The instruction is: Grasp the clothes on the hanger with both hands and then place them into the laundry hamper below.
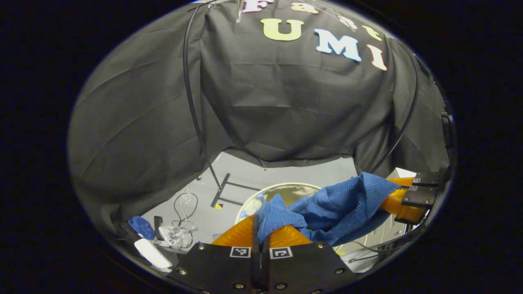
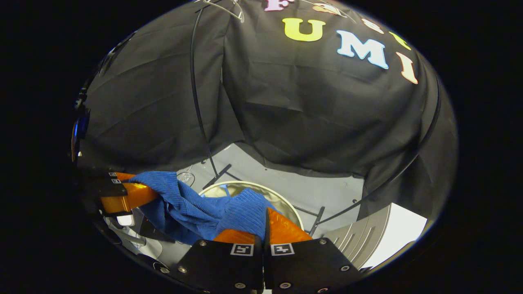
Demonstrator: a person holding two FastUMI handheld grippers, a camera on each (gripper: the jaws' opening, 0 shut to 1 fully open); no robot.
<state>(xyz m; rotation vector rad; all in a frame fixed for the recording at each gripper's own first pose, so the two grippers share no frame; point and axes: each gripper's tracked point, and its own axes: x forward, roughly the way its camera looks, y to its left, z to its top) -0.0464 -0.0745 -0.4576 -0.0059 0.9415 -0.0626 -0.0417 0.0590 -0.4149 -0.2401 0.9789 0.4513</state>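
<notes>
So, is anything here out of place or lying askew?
Nothing stands out. The blue garment hangs bunched between the left gripper and right gripper, above the round hamper. Small clutter lies on the floor.

White cables (image 1: 182,216); grey floor (image 1: 286,175)

Grippers: I am counting two, my left gripper (image 1: 258,228) and my right gripper (image 2: 264,224).
Garments: I am counting one blue garment (image 1: 335,208), stretching between my two grippers.
Hampers: I am seeing one round laundry hamper (image 2: 286,200) below.
Hangers: I am seeing one hanger (image 2: 222,8) at the top.
Floor items: I am counting one small blue cloth (image 1: 141,226) and one white cable bundle (image 1: 177,233).
</notes>
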